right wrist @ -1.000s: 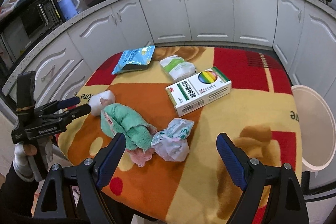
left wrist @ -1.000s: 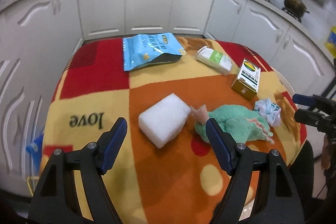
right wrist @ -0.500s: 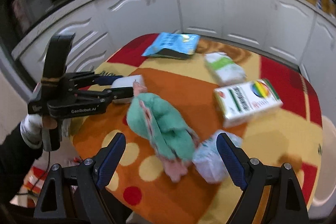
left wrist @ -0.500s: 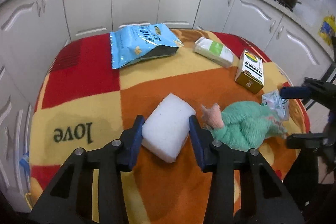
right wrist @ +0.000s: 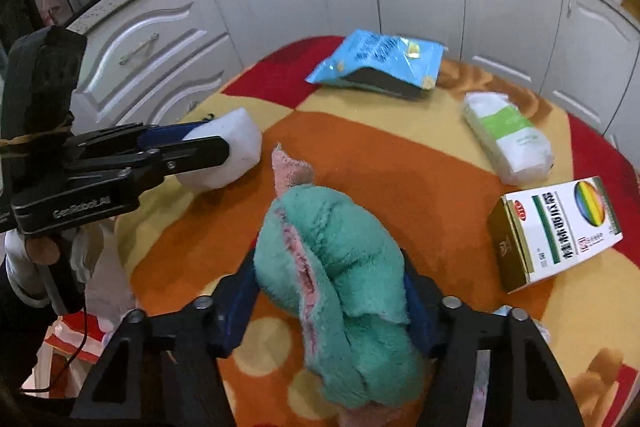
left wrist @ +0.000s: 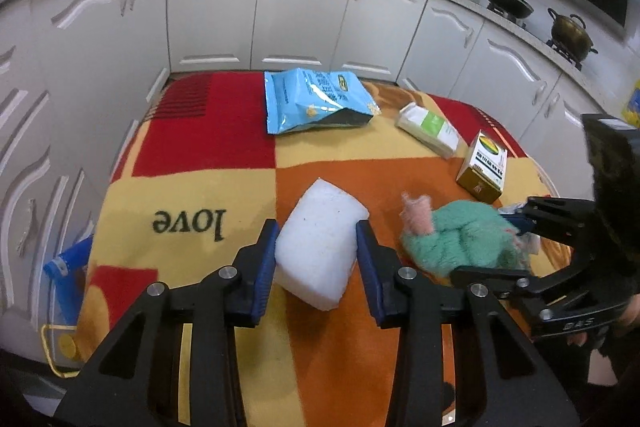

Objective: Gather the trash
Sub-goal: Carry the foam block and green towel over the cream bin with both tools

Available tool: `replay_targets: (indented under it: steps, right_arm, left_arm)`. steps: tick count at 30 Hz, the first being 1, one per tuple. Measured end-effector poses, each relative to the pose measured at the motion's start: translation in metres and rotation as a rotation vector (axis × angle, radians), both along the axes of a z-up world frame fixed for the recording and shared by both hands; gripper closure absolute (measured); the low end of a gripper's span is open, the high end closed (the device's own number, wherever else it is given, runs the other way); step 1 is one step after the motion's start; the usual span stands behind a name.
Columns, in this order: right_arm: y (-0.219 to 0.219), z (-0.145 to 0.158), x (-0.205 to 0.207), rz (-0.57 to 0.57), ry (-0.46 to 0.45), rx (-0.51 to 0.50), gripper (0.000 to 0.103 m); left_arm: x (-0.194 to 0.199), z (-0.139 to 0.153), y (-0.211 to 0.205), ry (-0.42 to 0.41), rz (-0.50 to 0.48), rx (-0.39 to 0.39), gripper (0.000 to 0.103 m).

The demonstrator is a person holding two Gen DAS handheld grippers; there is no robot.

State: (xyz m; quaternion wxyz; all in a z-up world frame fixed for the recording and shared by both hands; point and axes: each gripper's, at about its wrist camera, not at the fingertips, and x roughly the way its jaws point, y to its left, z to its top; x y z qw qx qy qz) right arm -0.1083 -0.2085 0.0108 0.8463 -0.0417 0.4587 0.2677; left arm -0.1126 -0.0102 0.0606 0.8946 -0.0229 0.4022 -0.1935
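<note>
1. The white foam block (left wrist: 322, 247) is being clamped by the left gripper (left wrist: 316, 259), both blue pads pressed against its long sides; the block's long axis is running away from the camera, tilted toward the upper right, on the orange patch of the blanket-covered table (left wrist: 192, 187)
2. The right gripper (right wrist: 330, 303) is being closed around the green fluffy cloth (right wrist: 340, 291), which is already bulging between the jaws; its long axis is pointing away from that camera, with a pink tip at the far end
3. In the left wrist view a crumpled plastic wrapper (left wrist: 528, 241) is being glimpsed behind the cloth; in the right wrist view it is mostly hidden
4. Only the right wrist view is showing a hand (right wrist: 38, 247) gripping the left tool's handle
5. Farther off, a glossy cardboard box (left wrist: 482, 167), a soft tissue pack (left wrist: 428, 125) and a flat blue foil bag (left wrist: 316, 99) are lying apart on the fleecy blanket
6. Beyond the table, white panelled cabinets (left wrist: 300, 15) are being seen
</note>
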Motion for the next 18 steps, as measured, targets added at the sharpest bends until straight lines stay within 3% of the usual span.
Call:
replay_targets:
  steps: [8, 18]
  right_arm:
    - [-0.036, 0.042, -0.027, -0.103, -0.083, 0.096, 0.044]
    - [-0.08, 0.062, -0.055, -0.218, -0.139, 0.124, 0.044]
  left_arm:
    - [-0.015, 0.023, -0.029, -0.056, -0.022, -0.003, 0.067]
    - [-0.035, 0.041, -0.08, -0.108, -0.082, 0.025, 0.067]
